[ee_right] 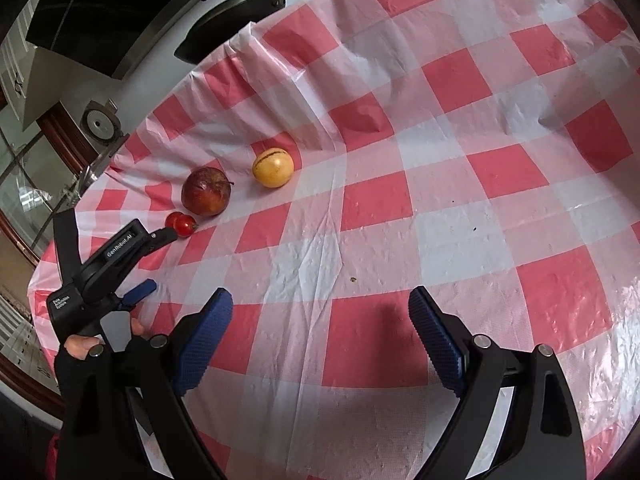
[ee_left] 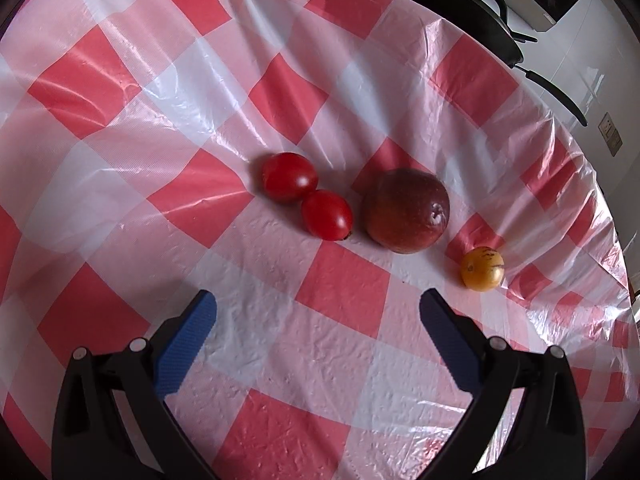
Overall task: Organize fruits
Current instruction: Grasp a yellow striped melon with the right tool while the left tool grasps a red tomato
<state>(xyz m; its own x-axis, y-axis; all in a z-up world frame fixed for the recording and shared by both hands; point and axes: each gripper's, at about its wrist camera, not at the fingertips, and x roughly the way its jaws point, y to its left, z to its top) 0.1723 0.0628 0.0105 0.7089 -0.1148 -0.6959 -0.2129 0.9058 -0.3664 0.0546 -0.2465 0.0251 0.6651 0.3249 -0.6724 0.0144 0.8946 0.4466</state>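
On the red-and-white checked tablecloth (ee_left: 344, 284), four fruits lie in a row. Two red tomatoes (ee_left: 290, 176) (ee_left: 327, 215) touch each other. Right of them sit a dark red apple (ee_left: 406, 210) and a small yellow fruit (ee_left: 482, 269). My left gripper (ee_left: 318, 304) is open and empty, a short way in front of the tomatoes and apple. The right wrist view shows the same tomatoes (ee_right: 182, 224), apple (ee_right: 207, 191) and yellow fruit (ee_right: 273, 168) at the far left, with the left gripper (ee_right: 162, 260) beside the tomatoes. My right gripper (ee_right: 320, 300) is open and empty over bare cloth, well away from the fruit.
A black pan (ee_left: 460, 4) (ee_right: 236, 16) sits just beyond the table's far edge, near the fruit row. The cloth hangs over the rounded table edge (ee_left: 592, 216) close behind the yellow fruit. A gloved hand (ee_right: 80, 348) holds the left gripper. Small crumbs (ee_right: 353, 279) dot the cloth.
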